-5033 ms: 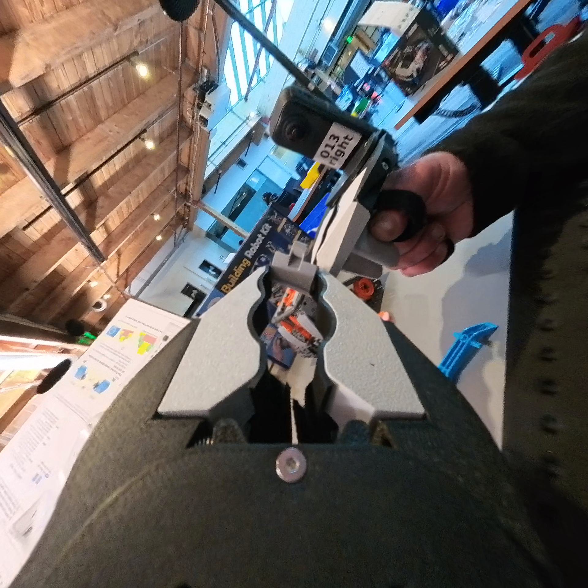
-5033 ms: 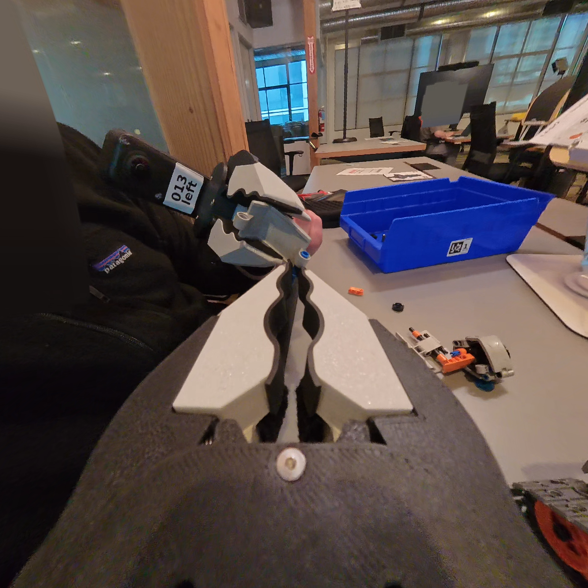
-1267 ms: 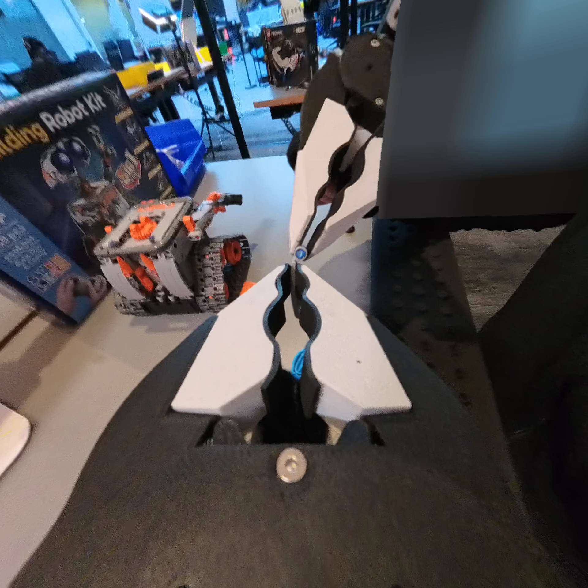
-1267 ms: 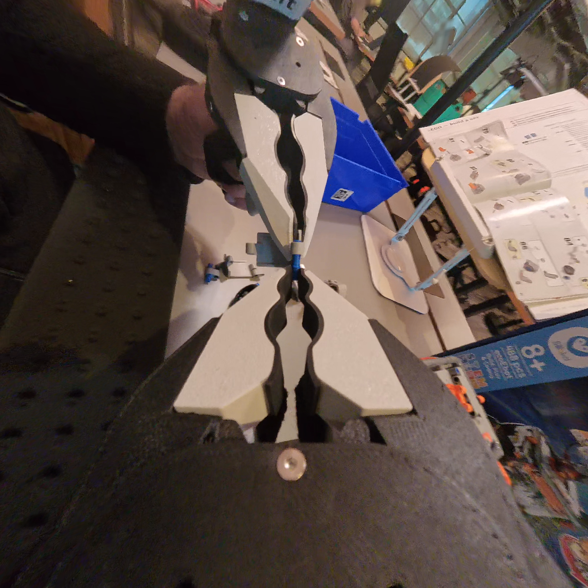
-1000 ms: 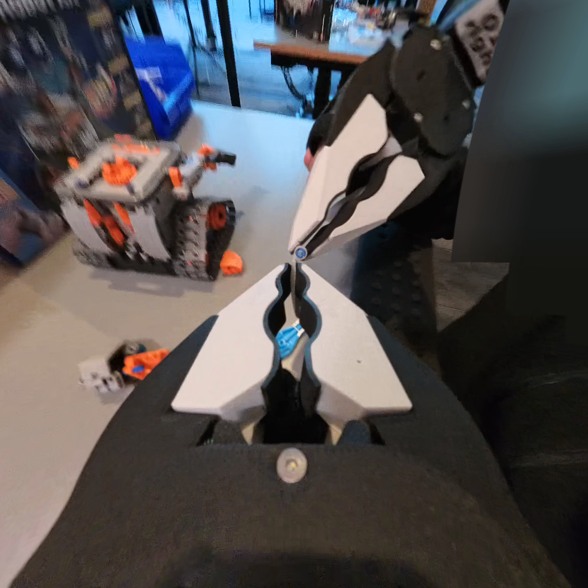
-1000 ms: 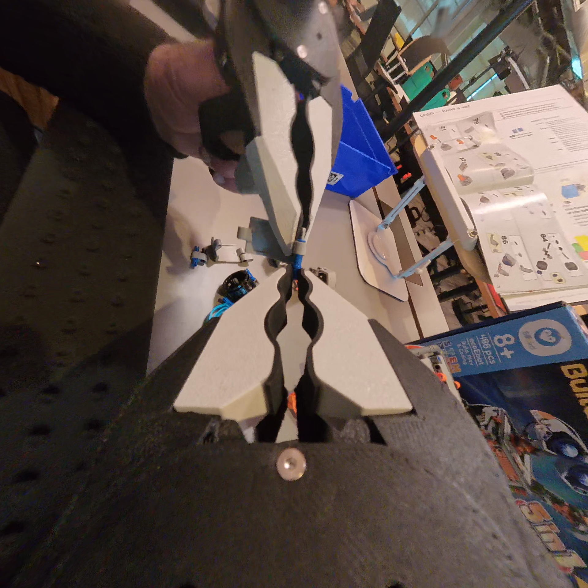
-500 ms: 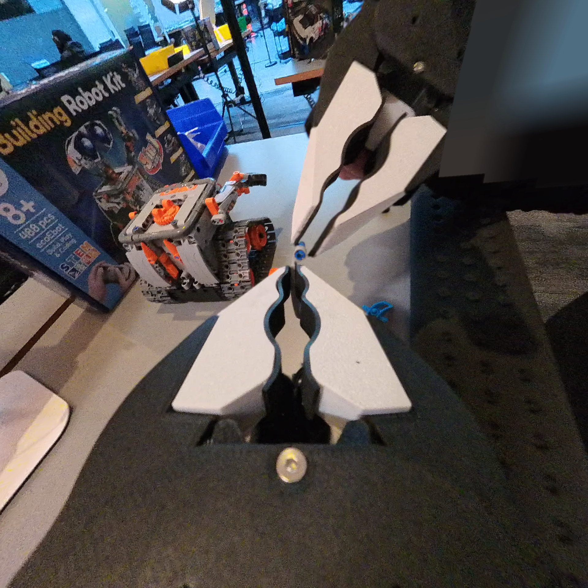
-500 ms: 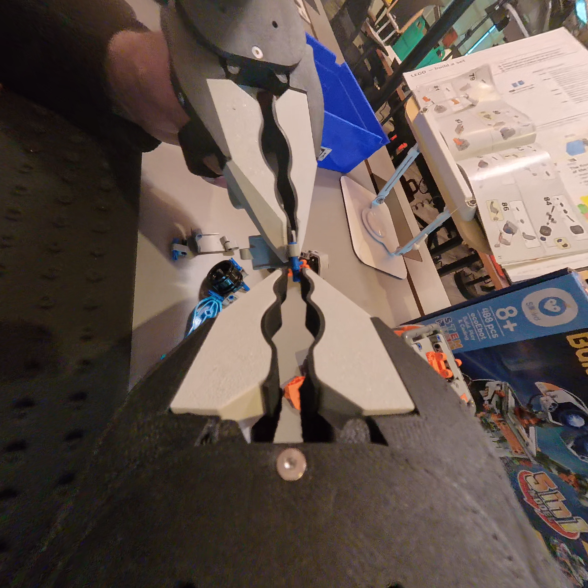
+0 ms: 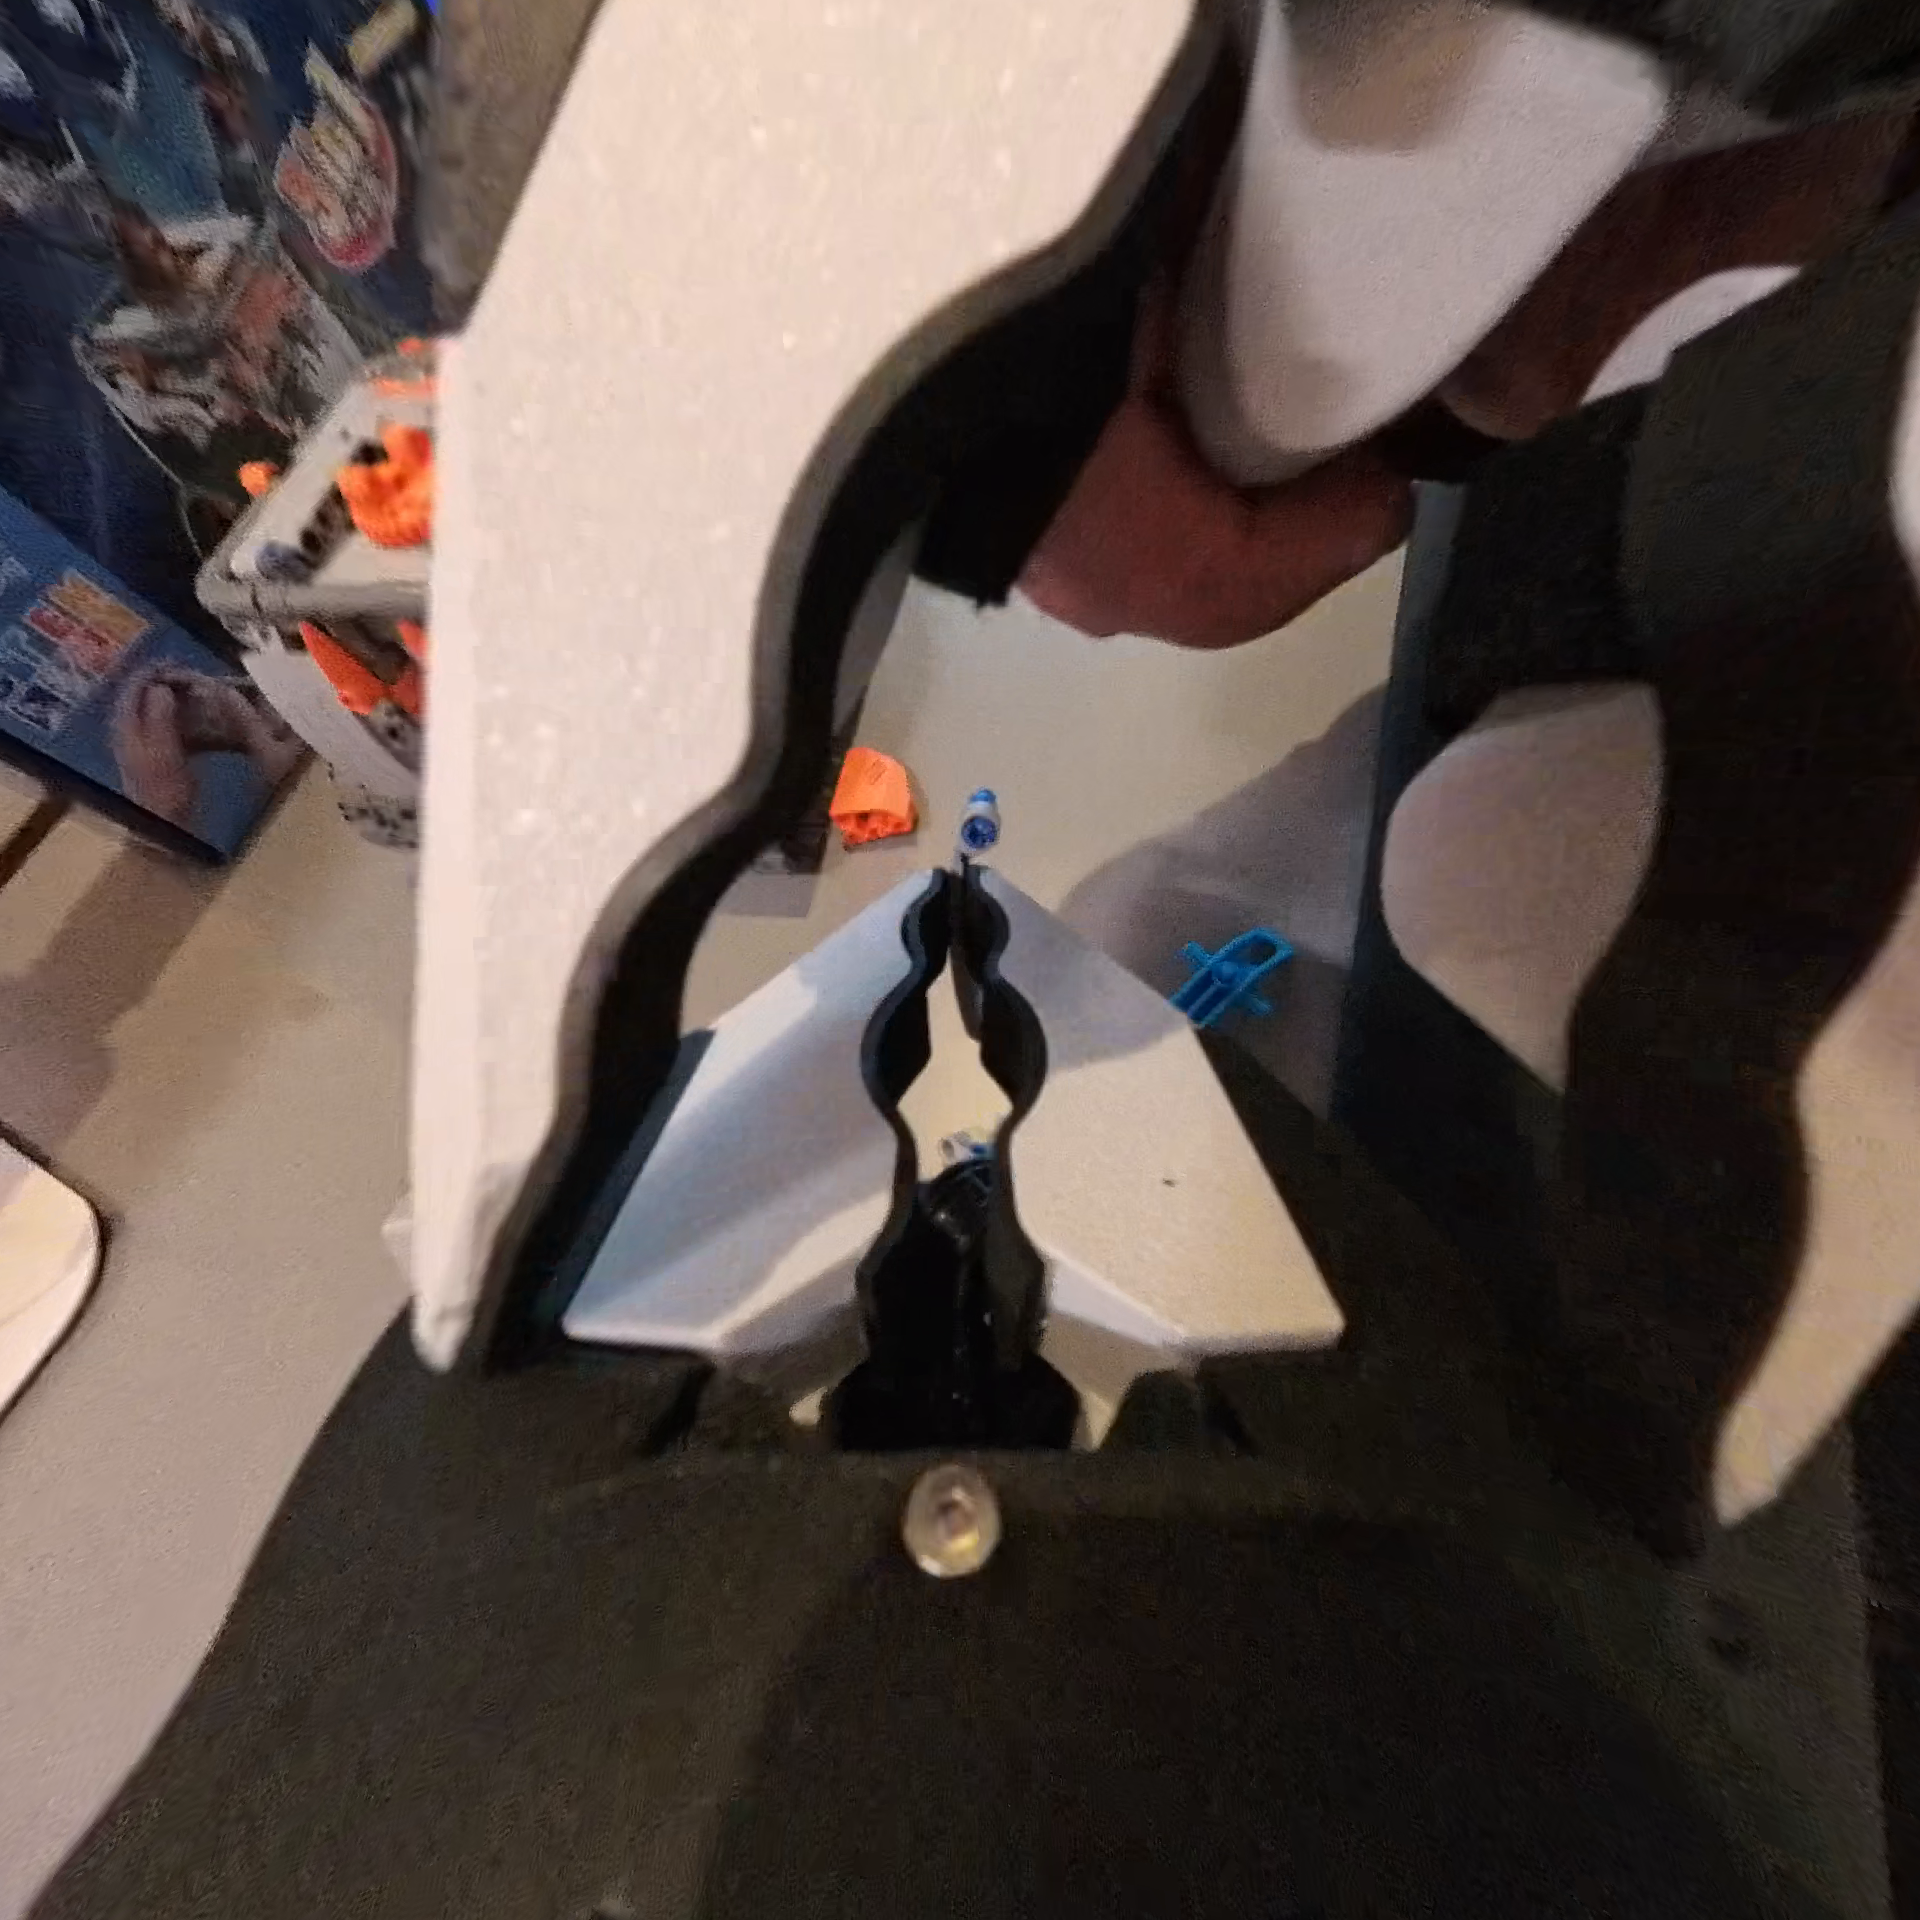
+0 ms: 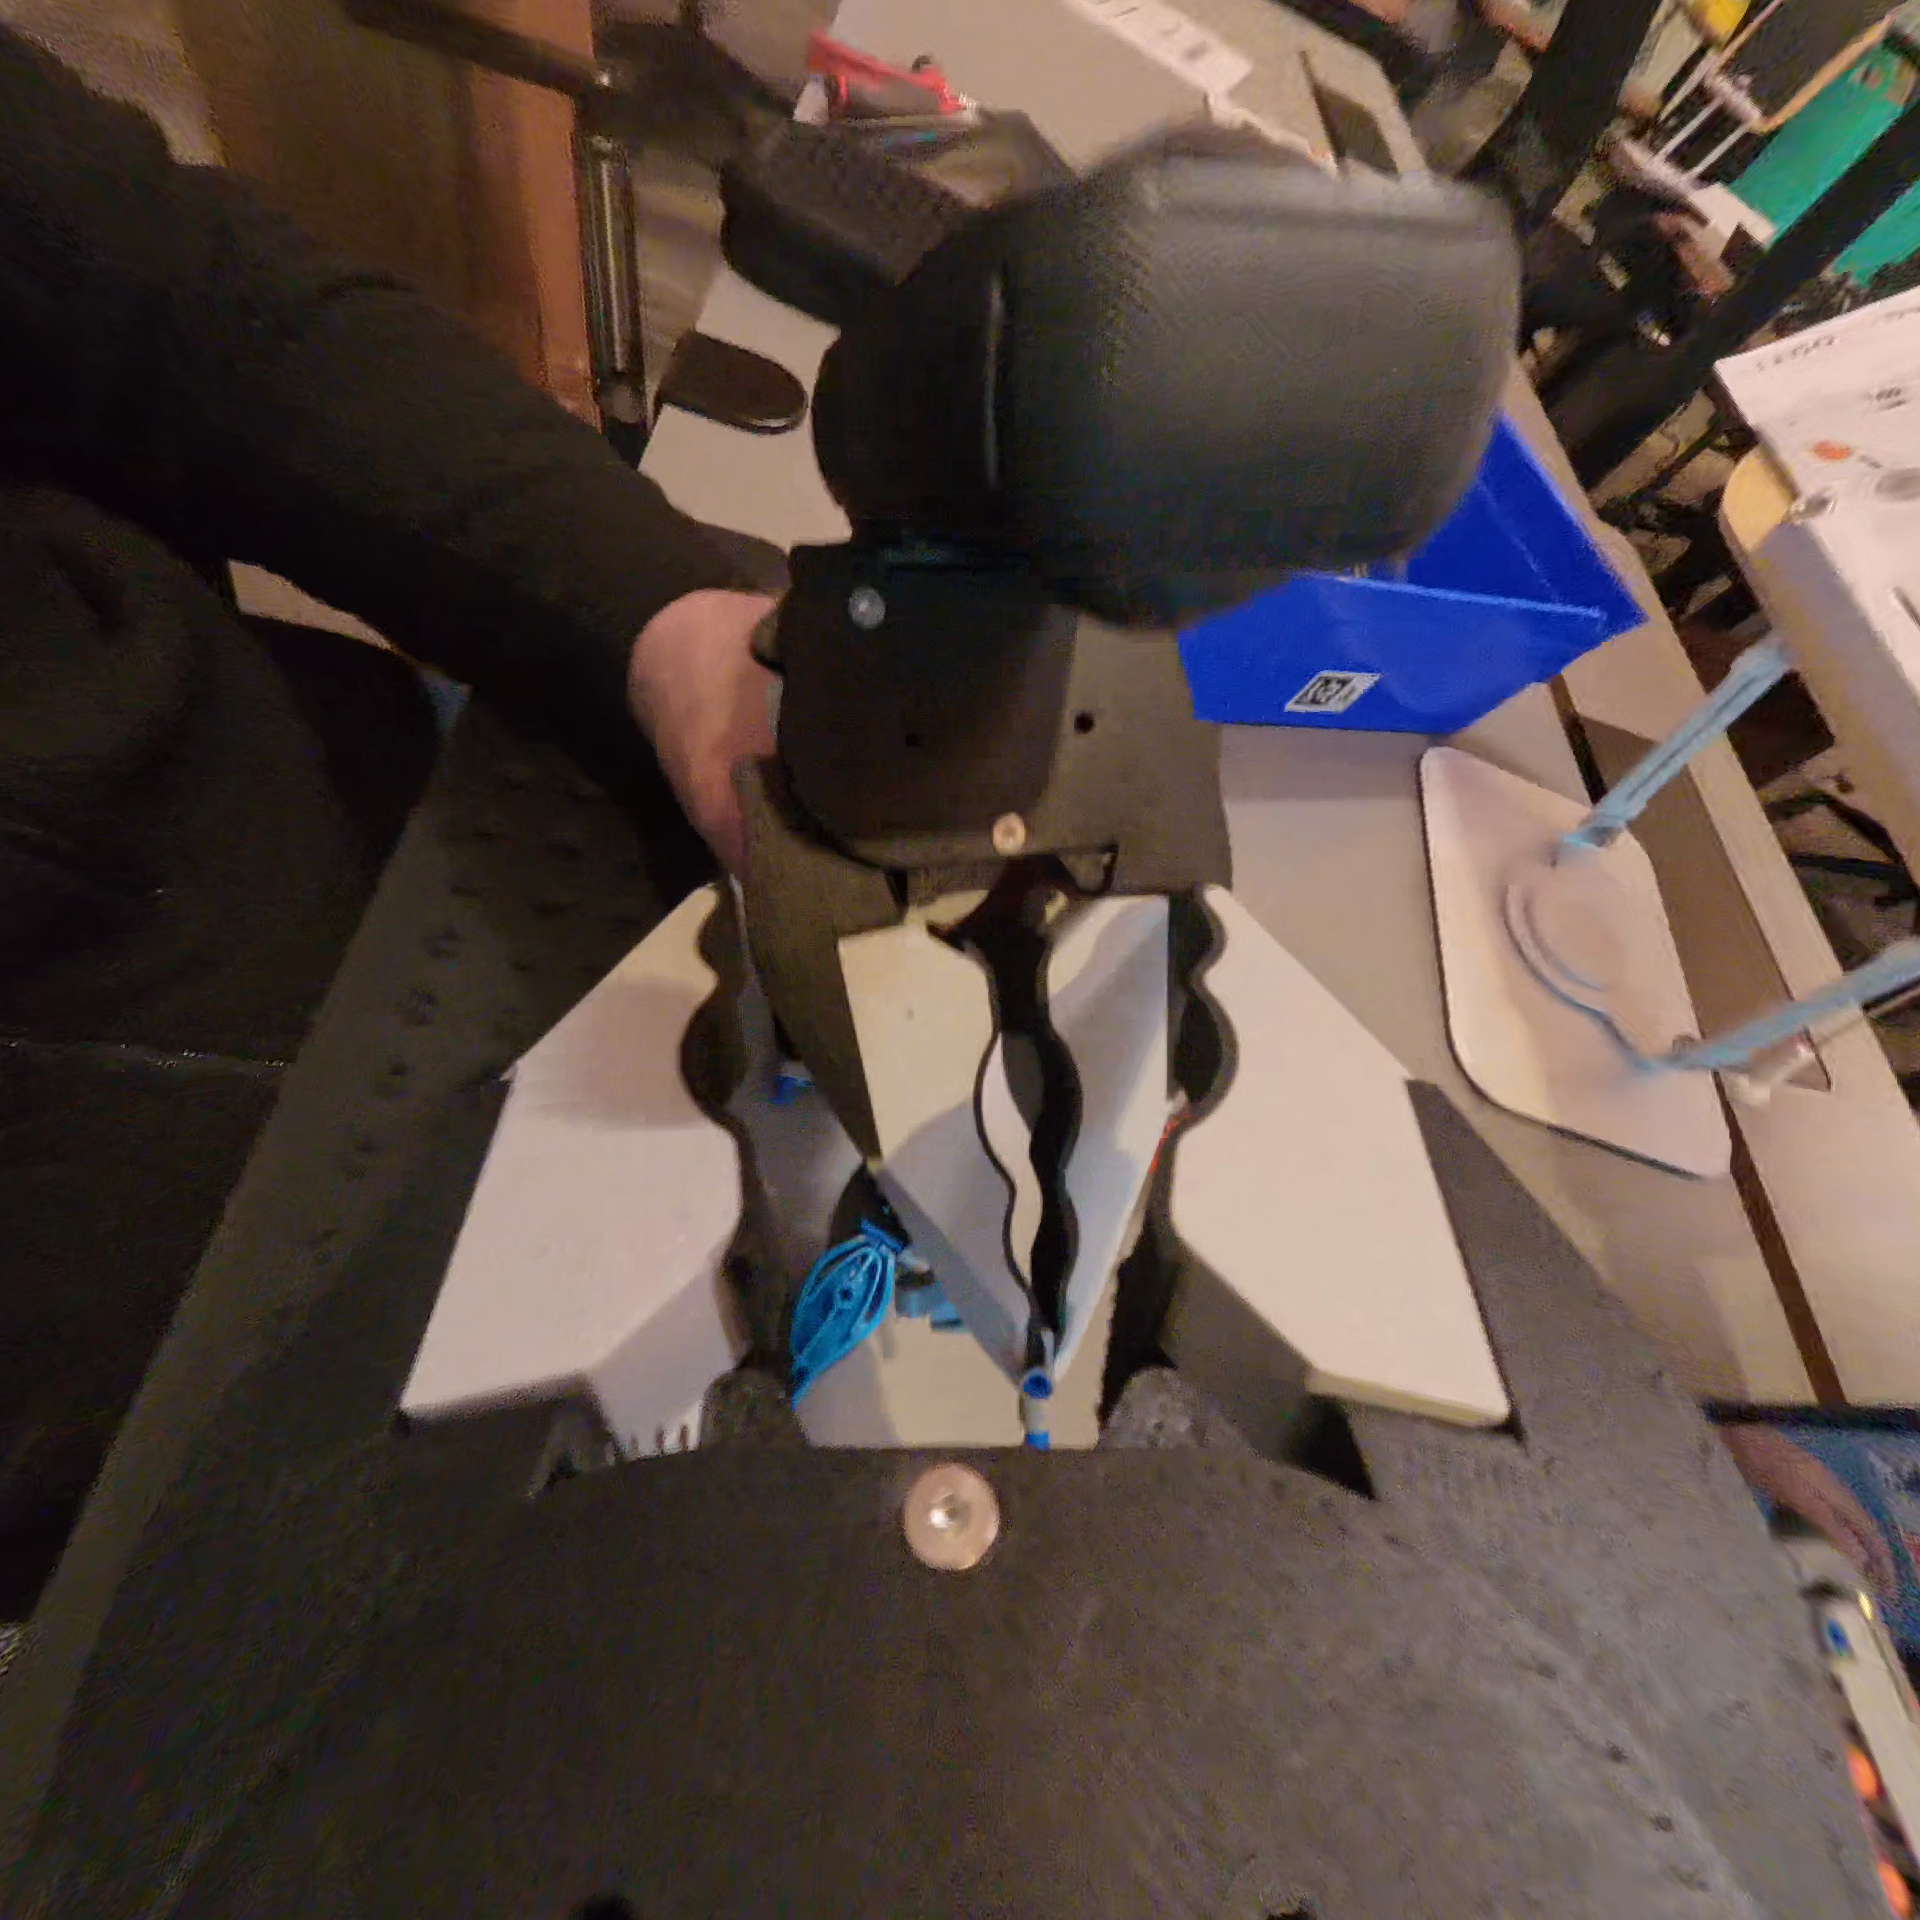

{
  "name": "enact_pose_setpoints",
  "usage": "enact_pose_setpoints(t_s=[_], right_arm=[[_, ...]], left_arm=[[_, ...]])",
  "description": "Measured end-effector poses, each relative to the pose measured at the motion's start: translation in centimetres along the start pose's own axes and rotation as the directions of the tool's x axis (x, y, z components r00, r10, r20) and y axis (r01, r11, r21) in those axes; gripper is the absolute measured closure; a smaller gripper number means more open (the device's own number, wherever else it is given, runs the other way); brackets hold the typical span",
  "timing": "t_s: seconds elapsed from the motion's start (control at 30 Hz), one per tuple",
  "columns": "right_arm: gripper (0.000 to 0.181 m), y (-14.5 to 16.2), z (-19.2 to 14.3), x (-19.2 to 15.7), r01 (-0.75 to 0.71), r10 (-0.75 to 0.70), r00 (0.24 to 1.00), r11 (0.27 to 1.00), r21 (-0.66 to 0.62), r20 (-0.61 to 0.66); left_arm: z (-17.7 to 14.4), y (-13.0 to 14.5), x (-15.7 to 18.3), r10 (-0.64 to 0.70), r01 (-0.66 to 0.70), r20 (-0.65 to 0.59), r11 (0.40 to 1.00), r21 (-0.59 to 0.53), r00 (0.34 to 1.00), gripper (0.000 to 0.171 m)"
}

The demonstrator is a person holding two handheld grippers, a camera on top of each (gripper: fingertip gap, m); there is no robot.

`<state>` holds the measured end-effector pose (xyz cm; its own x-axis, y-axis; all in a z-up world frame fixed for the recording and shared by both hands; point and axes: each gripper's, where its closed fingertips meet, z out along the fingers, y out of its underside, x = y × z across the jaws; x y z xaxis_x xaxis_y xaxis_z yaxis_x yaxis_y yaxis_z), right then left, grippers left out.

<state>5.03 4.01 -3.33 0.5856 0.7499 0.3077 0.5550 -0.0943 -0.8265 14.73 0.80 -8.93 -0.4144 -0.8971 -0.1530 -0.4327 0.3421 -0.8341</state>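
My left gripper (image 9: 961, 883) is shut on a small blue-and-grey pin (image 9: 980, 826) that sticks out past its tips, above the grey table (image 9: 208, 1091). My right gripper (image 10: 961, 904) is wide open and empty. Its two pale fingers (image 10: 582, 1195) stand either side of the left gripper (image 10: 1029, 1340), which points toward the right wrist camera with the pin (image 10: 1036, 1392) at its tip. In the left wrist view the right gripper's fingers (image 9: 644, 468) loom large on both sides. A hand (image 10: 696, 717) holds the left gripper.
A tracked grey-and-orange model (image 9: 343, 582) and a blue box (image 9: 125, 644) stand at the left. An orange piece (image 9: 876, 798) and a blue part (image 9: 1226, 971) lie on the table. A blue bin (image 10: 1455, 634), a white stand base (image 10: 1558, 987) and a booklet (image 10: 1849, 395) are at the right. Across from one pair of fingers to the other is roughly 10 centimetres. About 12 centimetres separates my left fingertips from the orange piece (image 9: 876, 798).
The right gripper has opened wide, let go of the pin and moved forward around the left gripper. The left gripper has stayed shut with the pin.
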Motion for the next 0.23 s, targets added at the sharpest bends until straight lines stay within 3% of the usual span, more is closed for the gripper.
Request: enact_pose_setpoints(t_s=[0.23], right_arm=[[0.109,0.5,1.2,0.2,0.05,-0.053,0.998,0.99,-0.131,-0.016]], left_arm=[[0.4,2.3,-0.6,-0.035,0.033,-0.016,0.993,-0.111,0.999,0.17]])
